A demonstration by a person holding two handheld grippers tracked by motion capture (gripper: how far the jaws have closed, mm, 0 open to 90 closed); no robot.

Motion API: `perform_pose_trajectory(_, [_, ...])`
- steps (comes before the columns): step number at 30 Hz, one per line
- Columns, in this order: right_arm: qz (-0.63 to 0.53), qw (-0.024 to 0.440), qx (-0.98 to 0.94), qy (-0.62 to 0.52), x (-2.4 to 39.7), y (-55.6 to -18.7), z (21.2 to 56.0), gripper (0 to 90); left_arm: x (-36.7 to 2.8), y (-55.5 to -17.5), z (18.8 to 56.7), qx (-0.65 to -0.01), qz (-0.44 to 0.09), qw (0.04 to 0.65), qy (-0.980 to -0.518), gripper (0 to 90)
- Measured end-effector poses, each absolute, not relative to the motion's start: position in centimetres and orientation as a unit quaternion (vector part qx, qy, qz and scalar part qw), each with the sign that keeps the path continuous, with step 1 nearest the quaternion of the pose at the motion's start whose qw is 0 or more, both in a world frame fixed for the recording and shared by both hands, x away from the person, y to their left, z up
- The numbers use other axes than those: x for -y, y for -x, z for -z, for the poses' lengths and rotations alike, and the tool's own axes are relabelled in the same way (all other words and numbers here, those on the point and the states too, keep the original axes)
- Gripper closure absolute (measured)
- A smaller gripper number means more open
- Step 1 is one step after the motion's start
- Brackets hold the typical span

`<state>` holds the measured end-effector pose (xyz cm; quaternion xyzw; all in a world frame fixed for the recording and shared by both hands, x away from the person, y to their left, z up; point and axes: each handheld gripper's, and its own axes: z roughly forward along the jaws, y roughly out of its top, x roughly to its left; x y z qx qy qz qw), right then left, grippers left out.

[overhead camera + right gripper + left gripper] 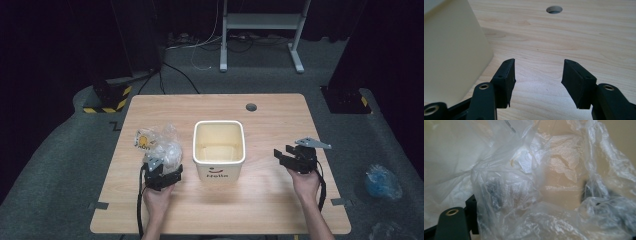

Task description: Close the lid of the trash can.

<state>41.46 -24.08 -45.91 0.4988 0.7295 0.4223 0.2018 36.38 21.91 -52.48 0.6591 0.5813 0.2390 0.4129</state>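
Crumpled clear plastic bag [159, 142] still outside cream square plastic bin [219, 148]; left gripper [167, 172] buried in bag (grip unclear), right gripper [537, 77] apart, empty.

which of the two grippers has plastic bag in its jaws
The left gripper: the crumpled clear plastic bag lies between its jaws. The right gripper is open over bare table.
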Motion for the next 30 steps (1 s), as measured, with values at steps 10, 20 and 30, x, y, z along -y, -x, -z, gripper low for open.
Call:
perform_pose_trajectory(10, [-0.402,0.206,-0.735,-0.506,23.7,-41.8,47.3,43.7,-22.0,-36.4,52.5,-0.582,-0.237,0.416,-0.657,17.2])
perform_pose_trajectory(20, [-0.393,0.203,-0.740,-0.507,23.3,-42.2,48.4,43.7,-22.0,-36.4,52.5,-0.582,-0.237,0.416,-0.657,17.2])
perform_pose_trajectory(30, [-0.385,0.202,-0.742,-0.510,23.2,-42.5,49.2,43.5,-22.0,-36.4,52.5,-0.583,-0.237,0.416,-0.657,17.3])
